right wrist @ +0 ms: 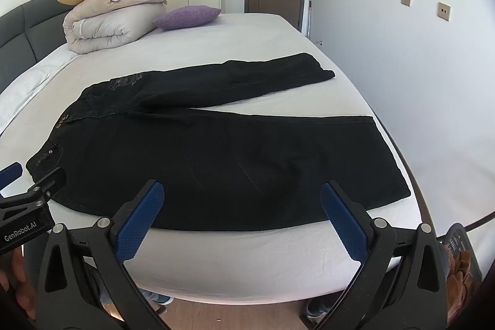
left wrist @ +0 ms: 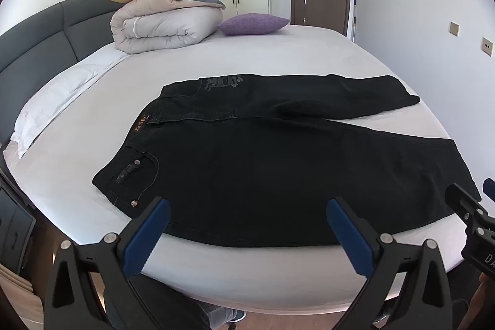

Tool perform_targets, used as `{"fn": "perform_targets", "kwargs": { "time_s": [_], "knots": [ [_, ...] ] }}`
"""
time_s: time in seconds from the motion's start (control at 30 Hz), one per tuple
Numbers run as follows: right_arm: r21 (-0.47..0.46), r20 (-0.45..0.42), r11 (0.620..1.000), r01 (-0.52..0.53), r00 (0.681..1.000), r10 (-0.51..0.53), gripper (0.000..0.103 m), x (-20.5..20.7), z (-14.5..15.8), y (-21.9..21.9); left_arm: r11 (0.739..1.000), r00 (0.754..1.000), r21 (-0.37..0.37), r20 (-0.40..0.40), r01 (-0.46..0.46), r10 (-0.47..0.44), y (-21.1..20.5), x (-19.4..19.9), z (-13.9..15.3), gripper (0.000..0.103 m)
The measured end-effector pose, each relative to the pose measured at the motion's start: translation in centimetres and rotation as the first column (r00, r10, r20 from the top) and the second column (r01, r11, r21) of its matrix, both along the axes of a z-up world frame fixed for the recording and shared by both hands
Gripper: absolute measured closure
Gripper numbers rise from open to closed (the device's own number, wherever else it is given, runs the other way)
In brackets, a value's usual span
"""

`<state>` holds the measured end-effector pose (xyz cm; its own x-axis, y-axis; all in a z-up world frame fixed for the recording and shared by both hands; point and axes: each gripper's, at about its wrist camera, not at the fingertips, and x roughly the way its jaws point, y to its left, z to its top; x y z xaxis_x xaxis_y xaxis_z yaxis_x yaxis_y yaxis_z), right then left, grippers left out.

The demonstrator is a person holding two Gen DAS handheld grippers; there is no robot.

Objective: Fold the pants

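Pants made of black denim (left wrist: 278, 163) lie flat on the wide bed with the white sheet (left wrist: 278, 51). Their waist end points toward the dark grey padded headboard (left wrist: 46, 33), and the two legs spread apart toward the far side of the bed from that headboard. They look smoothed out so that one leg can be laid over the other.

Nothing is folded yet. The left gripper with black arms and blue pads (left wrist: 247, 225) hovers near the bed's front edge, close to the pocket at the waist. Its jaws are spread wide with nothing between them. The right gripper of the same kind (right wrist: 241, 206) hovers over the nearer leg, farther from the headboard, also spread wide and holding nothing. They are probably placed this way so each can grab one end of the near side. It is hard to tell if the pads touch the cloth.

A rolled cream quilt (left wrist: 161, 27) and a purple pillow (left wrist: 252, 23) sit by the headboard, out of the way.
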<state>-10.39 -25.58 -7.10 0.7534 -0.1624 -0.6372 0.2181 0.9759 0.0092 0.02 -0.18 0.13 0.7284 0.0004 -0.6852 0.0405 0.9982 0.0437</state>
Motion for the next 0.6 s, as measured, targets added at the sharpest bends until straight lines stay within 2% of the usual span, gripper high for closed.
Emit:
{"fn": "perform_targets", "kwargs": {
  "time_s": [0.6],
  "knots": [
    [0.006, -0.009, 1.0, 0.0, 1.0, 0.0, 0.0, -0.26, -0.2, -0.67, 1.0, 1.0, -0.016, 0.0, 0.006, -0.006, 0.05, 0.09, -0.21, 0.0]
  ]
}}
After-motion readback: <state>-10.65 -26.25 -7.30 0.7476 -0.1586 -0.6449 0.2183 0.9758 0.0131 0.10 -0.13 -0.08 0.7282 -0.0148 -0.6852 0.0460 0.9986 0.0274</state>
